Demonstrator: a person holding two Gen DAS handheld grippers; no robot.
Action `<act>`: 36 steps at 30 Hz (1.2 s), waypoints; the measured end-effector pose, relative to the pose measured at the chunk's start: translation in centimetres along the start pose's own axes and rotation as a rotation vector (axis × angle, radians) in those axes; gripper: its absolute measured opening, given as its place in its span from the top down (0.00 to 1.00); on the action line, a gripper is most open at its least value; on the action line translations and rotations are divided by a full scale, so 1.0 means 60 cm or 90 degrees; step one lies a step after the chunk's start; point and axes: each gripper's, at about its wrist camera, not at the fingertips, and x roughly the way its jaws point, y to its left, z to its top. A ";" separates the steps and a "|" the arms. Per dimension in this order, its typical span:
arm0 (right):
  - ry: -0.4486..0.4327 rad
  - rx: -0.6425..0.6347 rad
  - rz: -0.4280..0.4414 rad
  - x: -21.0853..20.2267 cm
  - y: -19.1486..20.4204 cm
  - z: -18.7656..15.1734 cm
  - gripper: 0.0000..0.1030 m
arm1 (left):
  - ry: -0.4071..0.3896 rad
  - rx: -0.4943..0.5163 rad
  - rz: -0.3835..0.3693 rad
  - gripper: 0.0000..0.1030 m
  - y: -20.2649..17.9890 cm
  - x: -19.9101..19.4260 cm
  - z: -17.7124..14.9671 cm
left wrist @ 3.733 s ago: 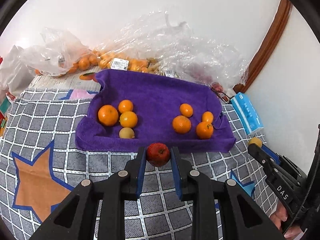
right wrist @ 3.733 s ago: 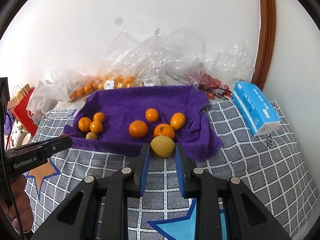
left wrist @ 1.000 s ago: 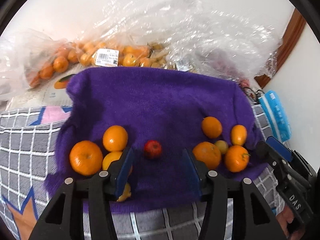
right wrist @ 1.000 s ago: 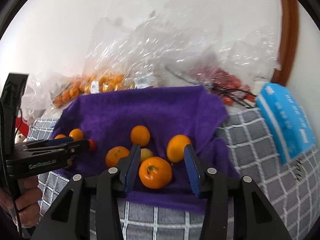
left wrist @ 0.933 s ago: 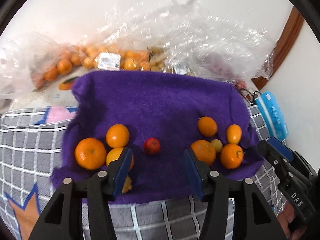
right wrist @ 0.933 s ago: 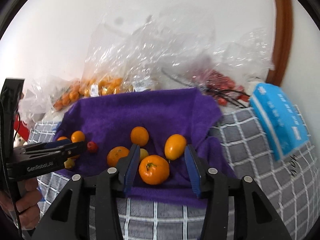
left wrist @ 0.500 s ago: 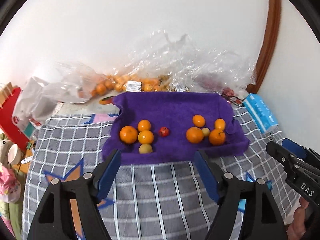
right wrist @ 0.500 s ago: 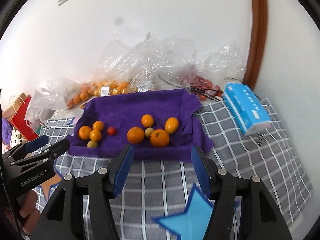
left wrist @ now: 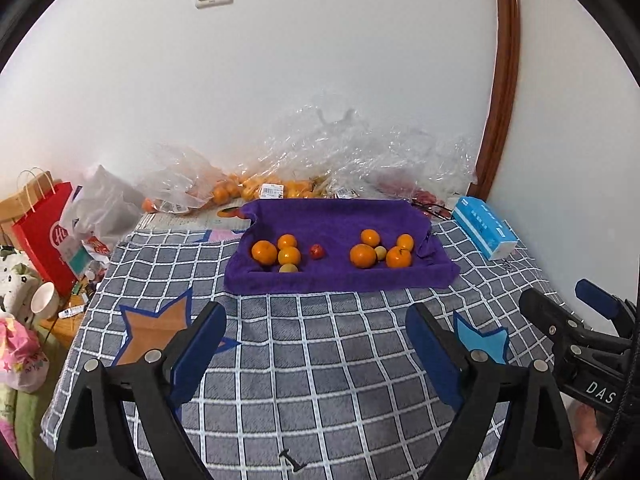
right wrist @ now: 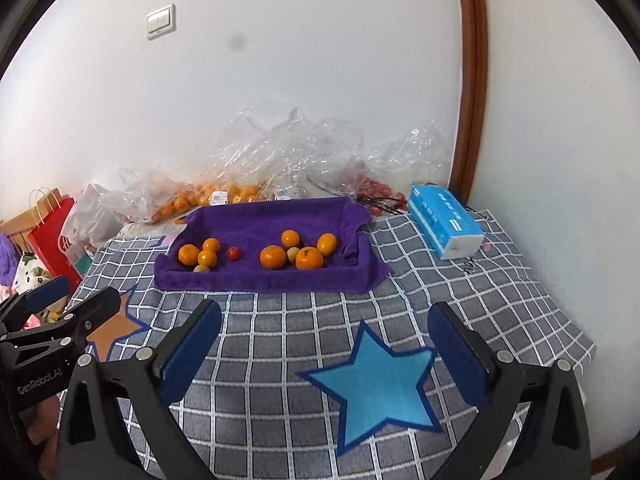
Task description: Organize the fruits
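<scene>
Both hand-held grippers, left (left wrist: 316, 338) and right (right wrist: 324, 334), are held wide open and empty, well back from the fruits (left wrist: 288, 255) on the purple towel (left wrist: 340, 220). Round fruit could be rolled off if nudged.

fruits (left wrist: 289, 255) on towel (left wrist: 340, 224), bags (left wrist: 320, 160) seemingly behind

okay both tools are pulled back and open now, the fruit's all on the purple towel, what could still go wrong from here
The small red fruit sits alone between the two clusters on the purple towel; being round, it may roll if the towel is nudged. The pale fruit lies nearest the towel's front edge and could slip onto the checked blanket. The towel's right end looks bunched beside the right cluster, so tugging it might scatter them.
</scene>
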 end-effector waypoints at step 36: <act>-0.018 -0.001 -0.005 -0.041 -0.002 -0.025 0.01 | -0.010 -0.009 0.016 0.11 0.002 -0.034 -0.020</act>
